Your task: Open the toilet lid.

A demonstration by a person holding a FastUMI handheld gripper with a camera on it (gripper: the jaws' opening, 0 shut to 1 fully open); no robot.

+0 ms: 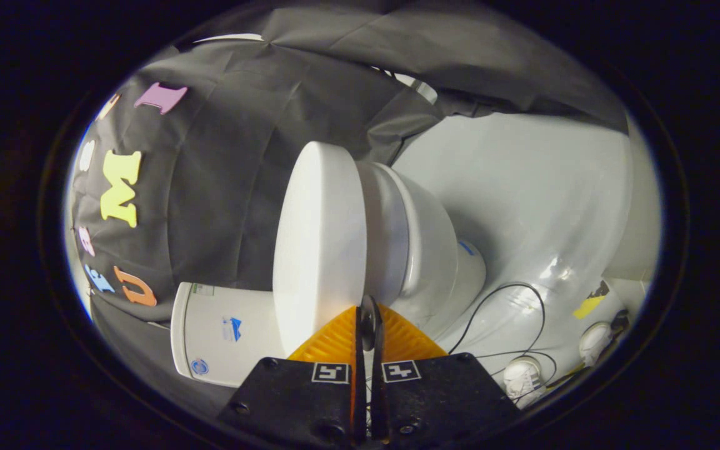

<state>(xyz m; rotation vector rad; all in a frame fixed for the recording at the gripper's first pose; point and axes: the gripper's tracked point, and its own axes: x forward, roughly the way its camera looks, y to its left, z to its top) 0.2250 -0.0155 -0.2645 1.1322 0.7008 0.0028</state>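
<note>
My gripper (pixel 369 312) is clenched, fingers nearly touching, grasping nothing, tips at the rim of the closed toilet lid (pixel 319 250); tank (pixel 222 331) beside it.

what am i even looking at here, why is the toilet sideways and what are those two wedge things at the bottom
The camera rides on a hand-held gripper and looks forward along its two fingers, the wedges you noticed. The person has turned the tool, so the toilet looks tipped over. The fingers are nearly closed on the rim of the toilet lid, which seems still down on the seat. Beside the lid sits the tank. Beyond lie a white floor with a thin black cable and someone's white shoes. Black cloth forms the booth wall.
</note>
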